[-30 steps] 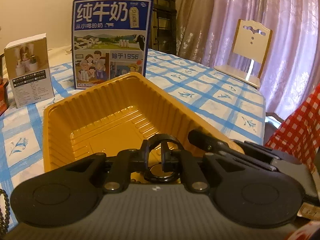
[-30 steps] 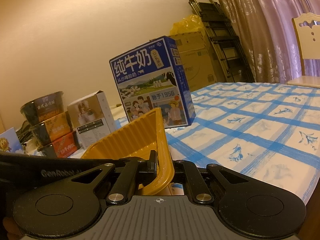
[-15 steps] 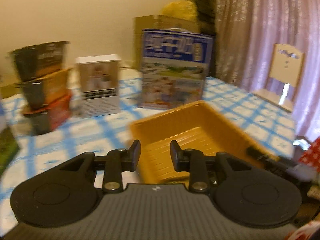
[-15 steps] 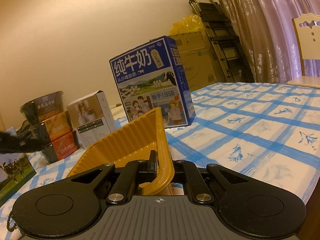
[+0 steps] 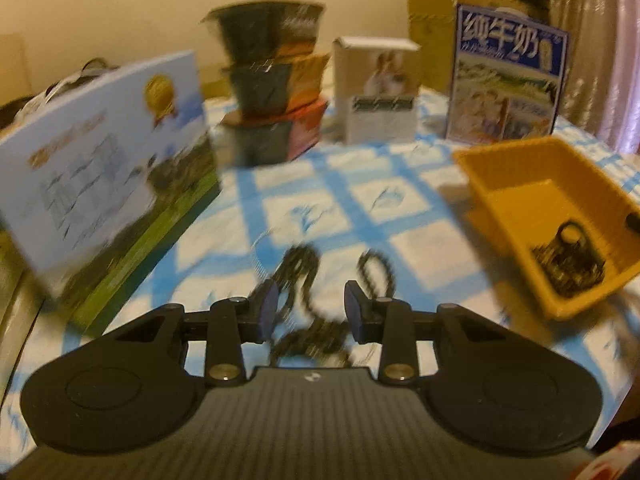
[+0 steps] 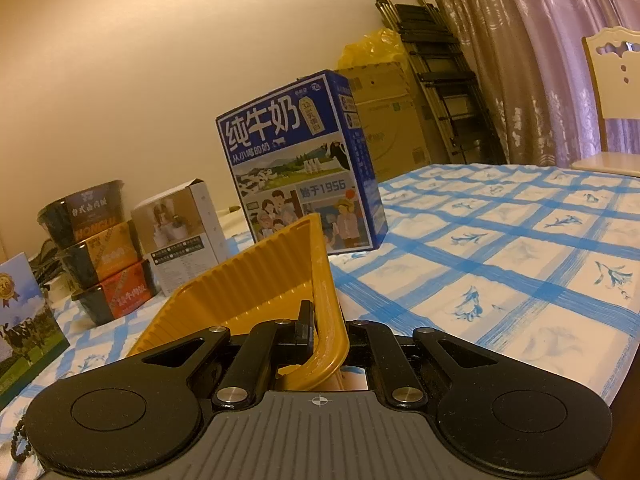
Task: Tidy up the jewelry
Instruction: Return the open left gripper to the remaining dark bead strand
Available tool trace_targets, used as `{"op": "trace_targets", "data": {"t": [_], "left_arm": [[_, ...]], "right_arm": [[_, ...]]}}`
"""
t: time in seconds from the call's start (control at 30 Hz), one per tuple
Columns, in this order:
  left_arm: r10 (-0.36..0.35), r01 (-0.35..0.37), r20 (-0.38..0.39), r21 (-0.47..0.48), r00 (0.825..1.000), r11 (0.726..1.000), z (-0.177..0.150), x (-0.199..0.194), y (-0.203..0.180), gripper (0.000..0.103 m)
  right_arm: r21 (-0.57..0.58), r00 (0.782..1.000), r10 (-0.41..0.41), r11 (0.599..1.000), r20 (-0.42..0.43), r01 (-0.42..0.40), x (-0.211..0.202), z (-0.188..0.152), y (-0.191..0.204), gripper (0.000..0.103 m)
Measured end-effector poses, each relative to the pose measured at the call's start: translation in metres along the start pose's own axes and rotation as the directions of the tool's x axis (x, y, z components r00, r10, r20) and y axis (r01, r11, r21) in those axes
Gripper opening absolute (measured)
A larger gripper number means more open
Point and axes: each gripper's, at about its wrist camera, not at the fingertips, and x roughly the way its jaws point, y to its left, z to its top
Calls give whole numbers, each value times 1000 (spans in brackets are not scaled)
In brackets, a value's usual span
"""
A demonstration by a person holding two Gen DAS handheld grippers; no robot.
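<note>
A yellow ribbed tray (image 5: 520, 172) sits on the blue-checked tablecloth at the right of the left wrist view, holding dark rings and a chain (image 5: 570, 262). My left gripper (image 5: 309, 310) is open and empty, just above a dark beaded chain (image 5: 304, 272) lying on the cloth; the view is blurred. My right gripper (image 6: 326, 330) is shut on the yellow tray's rim (image 6: 324, 280), tilting the tray. A bit of dark bead chain (image 6: 18, 444) shows at the lower left of the right wrist view.
A blue milk carton box (image 6: 298, 172), a small white box (image 6: 180, 232) and stacked instant-food bowls (image 6: 96, 248) stand at the back. A large blue-and-green box (image 5: 104, 168) stands at the left. A chair (image 6: 612, 100) is beyond the table.
My left gripper let go of the ring into the tray, opened, and swung left to the dark beaded chain on the cloth. My right gripper kept hold of the tray rim.
</note>
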Motion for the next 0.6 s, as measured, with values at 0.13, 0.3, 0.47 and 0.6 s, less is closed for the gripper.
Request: {"op": "trace_targets", "data": {"t": [0.13,0.3,0.47,0.6], "left_arm": [[0,-1,-47,-21,999,1000,-18,-2,3,33],[-26,24,-76,-25,997,999,-31,0,-4,32],[-42,43,-91,7,995,999,-36,4,-16,32],[-46,49,-106,26,993,998,-38,10,-22,31]], "right_arm": [[-2,1000,0,1000,2,0,0,0,-1,7],[-2,1000,0,1000,0,0,0,-1,0,7],[1,1000,-1,1000,0,1,-1,-1,-1,7],[1,1000,-1,1000,0,1,-1,-1,-1,7]]}}
